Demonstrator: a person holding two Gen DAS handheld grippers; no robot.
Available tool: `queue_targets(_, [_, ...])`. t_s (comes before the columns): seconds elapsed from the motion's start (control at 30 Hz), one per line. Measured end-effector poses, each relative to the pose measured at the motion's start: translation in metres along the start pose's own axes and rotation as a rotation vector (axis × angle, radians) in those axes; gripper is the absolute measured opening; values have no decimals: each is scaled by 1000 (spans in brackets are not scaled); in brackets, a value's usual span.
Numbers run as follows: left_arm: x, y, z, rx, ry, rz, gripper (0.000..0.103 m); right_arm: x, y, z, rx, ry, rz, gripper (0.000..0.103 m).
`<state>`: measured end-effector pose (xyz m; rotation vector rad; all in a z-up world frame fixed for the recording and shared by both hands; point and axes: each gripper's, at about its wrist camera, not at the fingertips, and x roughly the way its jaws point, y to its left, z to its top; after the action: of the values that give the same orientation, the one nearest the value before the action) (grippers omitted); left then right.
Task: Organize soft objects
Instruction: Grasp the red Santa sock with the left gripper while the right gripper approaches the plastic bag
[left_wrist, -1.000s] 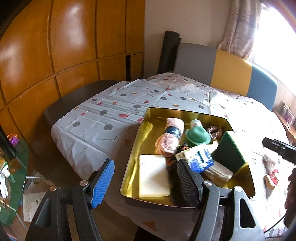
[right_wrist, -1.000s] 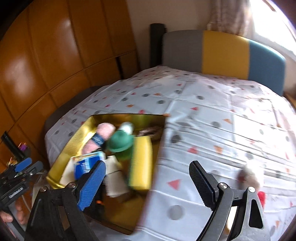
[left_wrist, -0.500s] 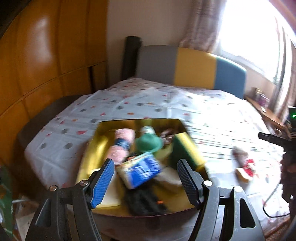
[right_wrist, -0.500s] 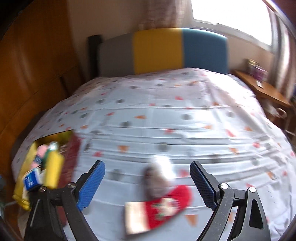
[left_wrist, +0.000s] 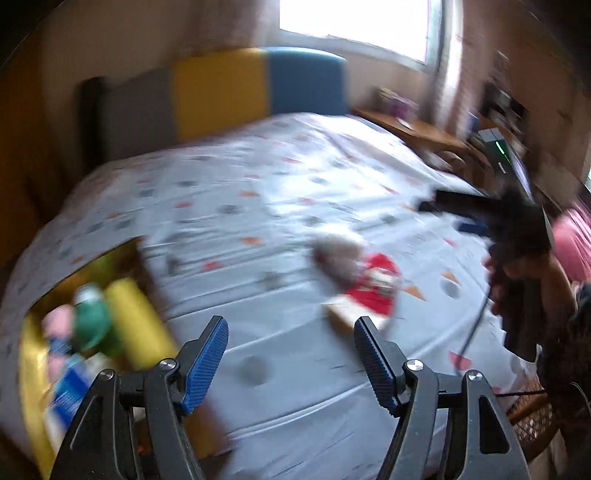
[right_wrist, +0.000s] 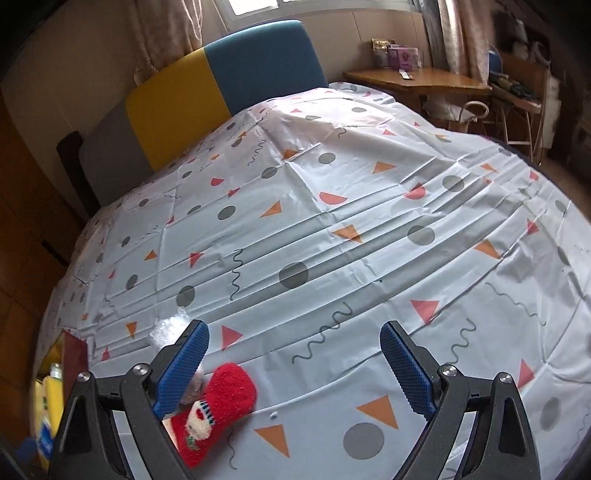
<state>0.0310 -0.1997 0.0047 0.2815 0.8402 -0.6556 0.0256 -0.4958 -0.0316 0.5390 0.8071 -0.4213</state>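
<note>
A red fuzzy Christmas sock (right_wrist: 218, 406) lies on the patterned tablecloth (right_wrist: 332, 229), partly behind my right gripper's left finger. A grey fluffy item (left_wrist: 338, 254) and a white tuft (right_wrist: 171, 328) lie beside it. The sock also shows blurred in the left wrist view (left_wrist: 373, 288). My right gripper (right_wrist: 293, 365) is open and empty, just right of the sock. My left gripper (left_wrist: 291, 360) is open and empty above the cloth. A gold tray (left_wrist: 31, 373) at the left holds a yellow sponge (left_wrist: 136, 325), a green hat (left_wrist: 92, 321) and other soft things.
A grey, yellow and blue chair back (right_wrist: 221, 85) stands behind the table. A wooden side table (right_wrist: 417, 79) and wire stands are at the far right. The other hand-held gripper (left_wrist: 476, 210) shows at the right of the left wrist view.
Both cameras have swung right, away from the gold tray. The sock now lies at the right gripper's left finger. The left view is blurred from motion.
</note>
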Motion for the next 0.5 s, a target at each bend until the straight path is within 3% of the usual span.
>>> queue_targets(0.1, [38, -27, 11, 56, 59, -46, 71, -2, 0, 1, 9, -9, 5, 95])
queue_targets(0.33, [96, -59, 27, 85, 131, -92, 68, -3, -5, 3, 58, 3, 32, 95])
queue_targets(0.5, [132, -73, 31, 88, 190, -93, 54, -3, -7, 5, 77, 9, 52, 95])
